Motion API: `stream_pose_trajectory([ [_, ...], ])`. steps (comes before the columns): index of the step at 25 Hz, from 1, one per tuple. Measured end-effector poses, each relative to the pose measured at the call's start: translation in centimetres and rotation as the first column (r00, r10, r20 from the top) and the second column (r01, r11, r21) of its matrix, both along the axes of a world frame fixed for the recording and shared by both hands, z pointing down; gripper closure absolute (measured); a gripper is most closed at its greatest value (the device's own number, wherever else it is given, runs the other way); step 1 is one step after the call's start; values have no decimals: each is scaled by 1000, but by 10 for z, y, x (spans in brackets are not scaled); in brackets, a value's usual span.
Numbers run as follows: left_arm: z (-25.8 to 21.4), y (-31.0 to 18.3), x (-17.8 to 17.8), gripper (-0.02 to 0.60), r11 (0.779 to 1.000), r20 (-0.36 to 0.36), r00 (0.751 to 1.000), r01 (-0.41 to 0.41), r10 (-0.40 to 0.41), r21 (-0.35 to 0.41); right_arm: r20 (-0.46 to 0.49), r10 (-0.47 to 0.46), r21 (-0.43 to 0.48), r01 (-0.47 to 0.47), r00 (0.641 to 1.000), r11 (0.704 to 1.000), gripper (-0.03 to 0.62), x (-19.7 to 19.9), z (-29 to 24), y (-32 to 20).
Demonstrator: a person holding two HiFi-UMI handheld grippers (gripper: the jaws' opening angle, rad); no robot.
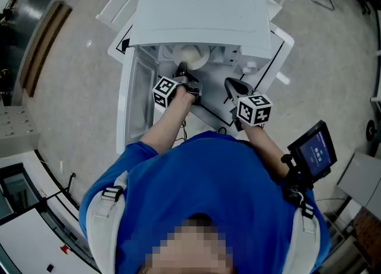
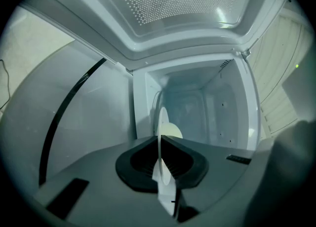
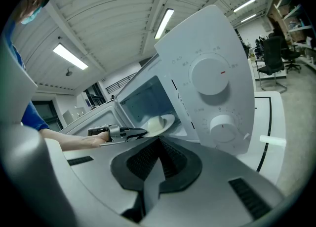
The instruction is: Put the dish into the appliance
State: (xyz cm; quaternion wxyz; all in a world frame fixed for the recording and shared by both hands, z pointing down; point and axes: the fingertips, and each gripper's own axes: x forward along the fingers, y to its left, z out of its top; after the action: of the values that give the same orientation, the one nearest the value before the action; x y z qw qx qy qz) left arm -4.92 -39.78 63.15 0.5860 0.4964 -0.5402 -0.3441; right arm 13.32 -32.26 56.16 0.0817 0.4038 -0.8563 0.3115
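A white microwave [image 1: 199, 11] stands on a white table with its door [image 1: 137, 85] swung open to the left. My left gripper [image 1: 183, 71] is shut on the rim of a white dish [image 1: 193, 57] carrying a pale round bun, held at the oven's mouth. In the left gripper view the dish [image 2: 164, 181] stands edge-on between the jaws [image 2: 159, 141], with the oven's bare cavity [image 2: 197, 112] ahead. From the right gripper view the dish [image 3: 160, 124] is partly inside the opening. My right gripper [image 3: 159, 141] is shut and empty, in front of the control panel [image 3: 212, 78].
The control panel carries two knobs, the lower knob [image 3: 224, 127] nearest my right gripper. A small screen [image 1: 312, 150] is strapped to the right forearm. White cabinets [image 1: 24, 219] stand at the lower left, and office chairs [image 3: 274, 53] far off at the right.
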Motion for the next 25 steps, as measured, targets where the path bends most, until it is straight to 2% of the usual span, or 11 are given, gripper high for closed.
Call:
stream_pose_trajectory([
  [20, 2, -17, 0, 566, 1000, 39, 999, -13, 12, 25, -1, -9, 25, 9, 1000, 1000, 594, -2, -5, -6],
  [24, 0, -18, -1, 564, 998, 57, 998, -26, 23, 53, -1, -12, 30, 12, 1000, 999, 593, -3, -8, -8],
  [25, -2, -18, -1, 546, 997, 66, 997, -33, 29, 65, -1, -13, 31, 13, 1000, 999, 593, -3, -8, -9],
])
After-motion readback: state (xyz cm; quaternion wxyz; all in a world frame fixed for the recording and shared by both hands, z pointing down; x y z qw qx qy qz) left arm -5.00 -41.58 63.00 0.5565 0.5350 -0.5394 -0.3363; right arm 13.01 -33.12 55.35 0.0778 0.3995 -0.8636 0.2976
